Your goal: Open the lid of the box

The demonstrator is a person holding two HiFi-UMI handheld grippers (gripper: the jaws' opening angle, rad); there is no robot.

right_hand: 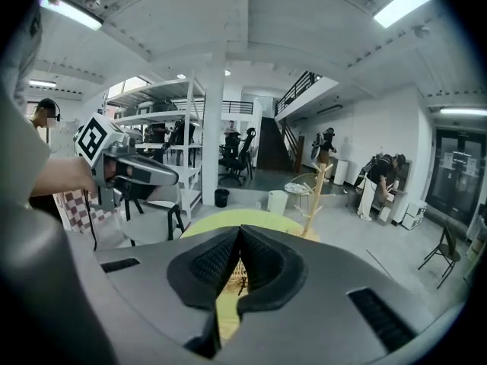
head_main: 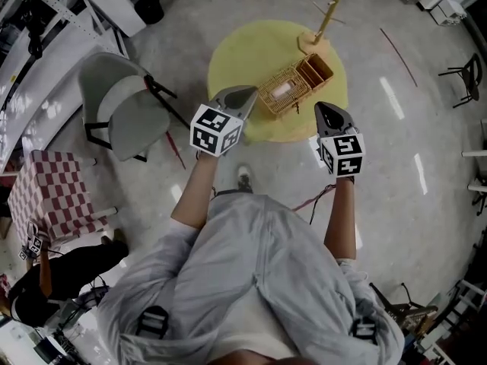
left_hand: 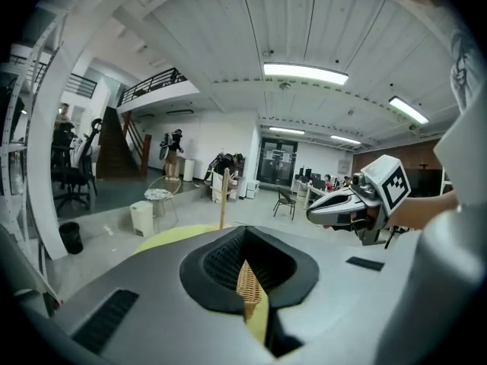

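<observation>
Box (head_main: 283,91) open (on yellow table (head_main: 236,52)); left gripper (head_main: 249,91), right gripper (head_main: 321,109) shut.

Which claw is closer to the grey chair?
Left. The left claw is just right of the grey chair, by the yellow table; the right claw is farther right, beyond the left one.

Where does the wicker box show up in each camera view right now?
Head view: the wicker box sits upper centre, on the yellow round table.
Left gripper view: only a sliver shows, low centre, through the slit between the jaws.
Right gripper view: again a sliver, low centre, through the slit between the jaws.
Shared landmark: the wooden peg stand on that table.
</observation>
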